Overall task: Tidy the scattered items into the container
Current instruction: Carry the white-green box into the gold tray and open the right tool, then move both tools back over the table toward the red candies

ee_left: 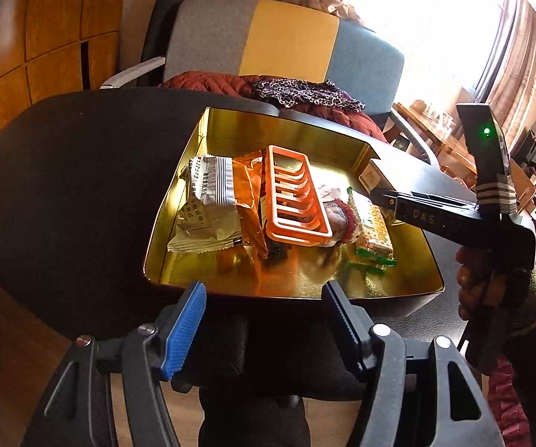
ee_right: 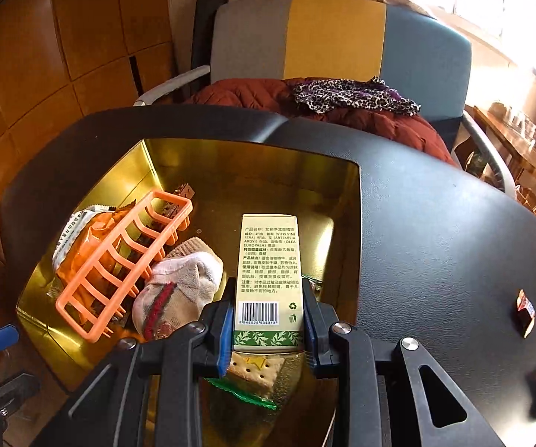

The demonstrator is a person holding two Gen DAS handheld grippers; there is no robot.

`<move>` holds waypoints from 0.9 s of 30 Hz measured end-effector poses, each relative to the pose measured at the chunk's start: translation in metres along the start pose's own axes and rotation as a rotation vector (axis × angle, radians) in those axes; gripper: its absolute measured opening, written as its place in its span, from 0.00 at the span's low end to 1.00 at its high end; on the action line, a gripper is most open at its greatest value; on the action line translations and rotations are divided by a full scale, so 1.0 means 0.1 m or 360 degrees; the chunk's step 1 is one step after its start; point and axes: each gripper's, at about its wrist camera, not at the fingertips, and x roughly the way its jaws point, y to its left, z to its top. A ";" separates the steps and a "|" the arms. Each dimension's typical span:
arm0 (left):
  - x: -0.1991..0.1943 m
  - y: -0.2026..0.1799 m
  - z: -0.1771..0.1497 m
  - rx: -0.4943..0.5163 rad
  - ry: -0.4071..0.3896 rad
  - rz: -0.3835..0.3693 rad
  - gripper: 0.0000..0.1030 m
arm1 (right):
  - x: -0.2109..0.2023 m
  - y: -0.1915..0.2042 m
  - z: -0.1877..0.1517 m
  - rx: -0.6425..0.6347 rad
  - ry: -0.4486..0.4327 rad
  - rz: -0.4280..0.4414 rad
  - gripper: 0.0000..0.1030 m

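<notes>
Black worktop (ee_right: 435, 231) carries a gold tin (ee_right: 253, 171) already holding packets, an orange rack (ee_right: 119, 264) and a sock (ee_right: 182, 290); right fingers (ee_right: 266, 320) clamp a carton (ee_right: 269, 272) above it, left fingers (ee_left: 264, 320) spread empty, while small sweets (ee_right: 525, 311) wait outside.

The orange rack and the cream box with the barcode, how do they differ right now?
The orange rack is an open plastic grid; the cream box is solid printed card. The rack lies loose, tilted on the snack packets; the box is clamped between the right gripper fingers. Both are over or inside the gold tin.
</notes>
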 end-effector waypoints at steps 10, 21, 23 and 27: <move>-0.03 -0.04 -0.04 0.0009 -0.0001 0.0003 0.64 | 0.14 0.05 -0.04 0.0021 0.0072 0.0019 0.30; -0.11 -0.14 0.00 0.0061 -0.0031 0.0003 0.64 | 0.03 -0.01 -0.05 0.0110 0.0010 0.0060 0.46; -0.12 -0.20 0.03 0.0085 -0.0041 -0.0008 0.64 | -0.04 -0.07 -0.06 0.0130 -0.0013 0.0055 0.46; -0.11 -0.43 0.12 0.0175 -0.0047 -0.0052 0.64 | -0.22 -0.35 -0.18 0.0227 -0.0073 0.0005 0.46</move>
